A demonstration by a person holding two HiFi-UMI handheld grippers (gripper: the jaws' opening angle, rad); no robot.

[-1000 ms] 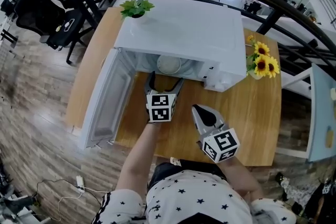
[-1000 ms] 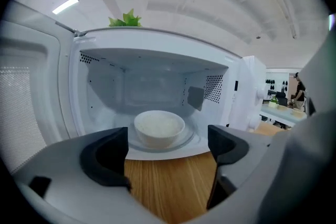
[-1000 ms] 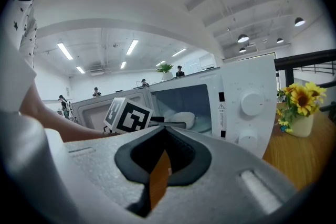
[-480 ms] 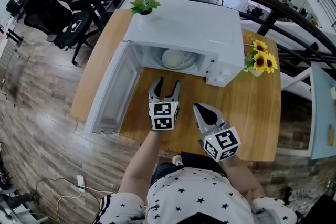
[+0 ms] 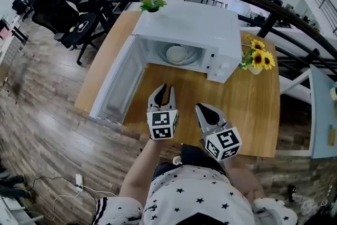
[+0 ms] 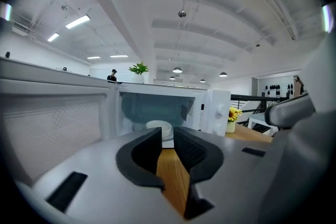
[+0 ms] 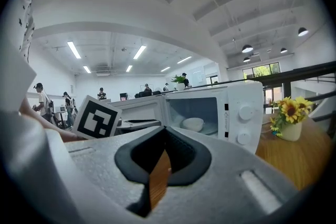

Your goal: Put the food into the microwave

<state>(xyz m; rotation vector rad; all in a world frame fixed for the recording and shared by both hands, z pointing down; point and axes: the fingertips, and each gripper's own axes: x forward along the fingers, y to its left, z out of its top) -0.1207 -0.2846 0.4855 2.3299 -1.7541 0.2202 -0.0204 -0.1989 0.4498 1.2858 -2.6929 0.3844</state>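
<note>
A white microwave (image 5: pixel 195 26) stands on the wooden table (image 5: pixel 247 108) with its door (image 5: pixel 118 84) swung wide to the left. A white bowl (image 5: pixel 176 54) sits inside the cavity; it also shows in the left gripper view as the bowl (image 6: pixel 157 127) and in the right gripper view as the bowl (image 7: pixel 192 124). My left gripper (image 5: pixel 163 89) hovers over the table in front of the opening, well short of the bowl. Its jaws are closing, a narrow gap is left, and nothing is between them. My right gripper (image 5: pixel 202 108) is beside it, shut and empty.
A vase of sunflowers (image 5: pixel 258 59) stands at the microwave's right. A small green plant (image 5: pixel 152 4) sits behind its left corner. A dark curved railing (image 5: pixel 274 5) arches behind the table. Black office chairs (image 5: pixel 58 2) stand on the wood floor at far left.
Both grippers have drawn back from the microwave toward the person. The left jaws, wide at the opening a second ago, have narrowed to a slit. The bowl stays inside.
</note>
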